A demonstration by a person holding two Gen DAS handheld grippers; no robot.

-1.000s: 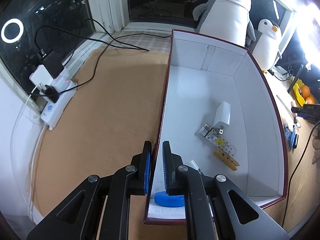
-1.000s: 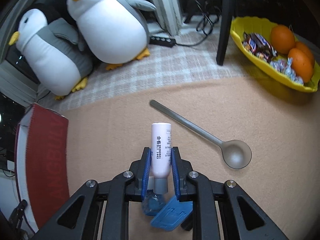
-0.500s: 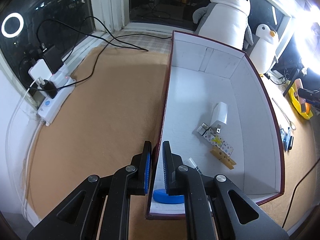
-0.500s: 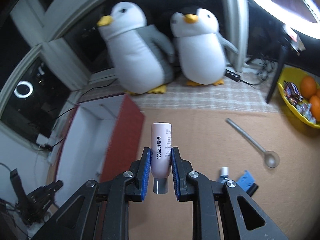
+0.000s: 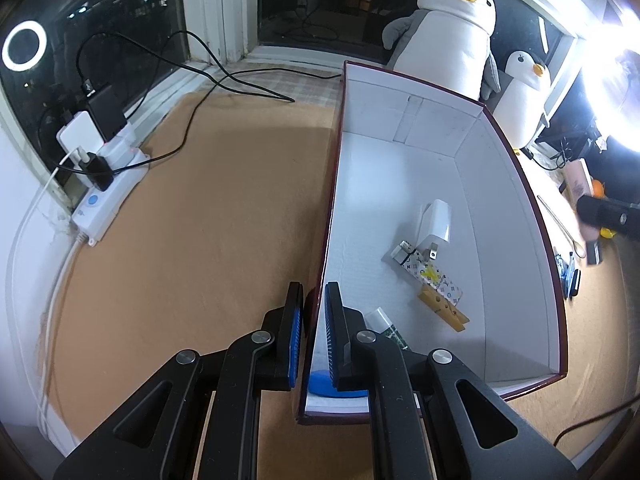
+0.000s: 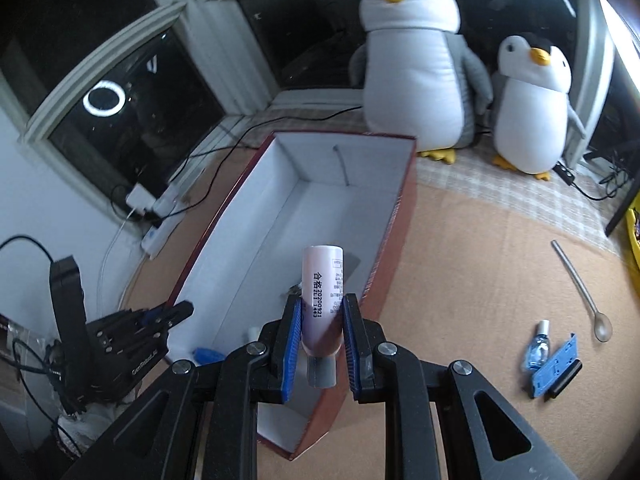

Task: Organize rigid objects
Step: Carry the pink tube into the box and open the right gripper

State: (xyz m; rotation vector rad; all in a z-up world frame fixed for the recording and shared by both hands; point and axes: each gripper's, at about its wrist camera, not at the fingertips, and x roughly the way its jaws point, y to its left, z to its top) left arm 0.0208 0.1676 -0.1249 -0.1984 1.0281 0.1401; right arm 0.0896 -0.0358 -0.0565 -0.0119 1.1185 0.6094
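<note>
From the left wrist, the left gripper pinches the box wall; inside lie a charger, clothespin and blue disc. From the right wrist, the right gripper clamps a tube above the box's near end.

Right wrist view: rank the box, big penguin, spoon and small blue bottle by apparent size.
1. box
2. big penguin, close to the box in apparent size, though it sits farther away
3. spoon
4. small blue bottle
</note>
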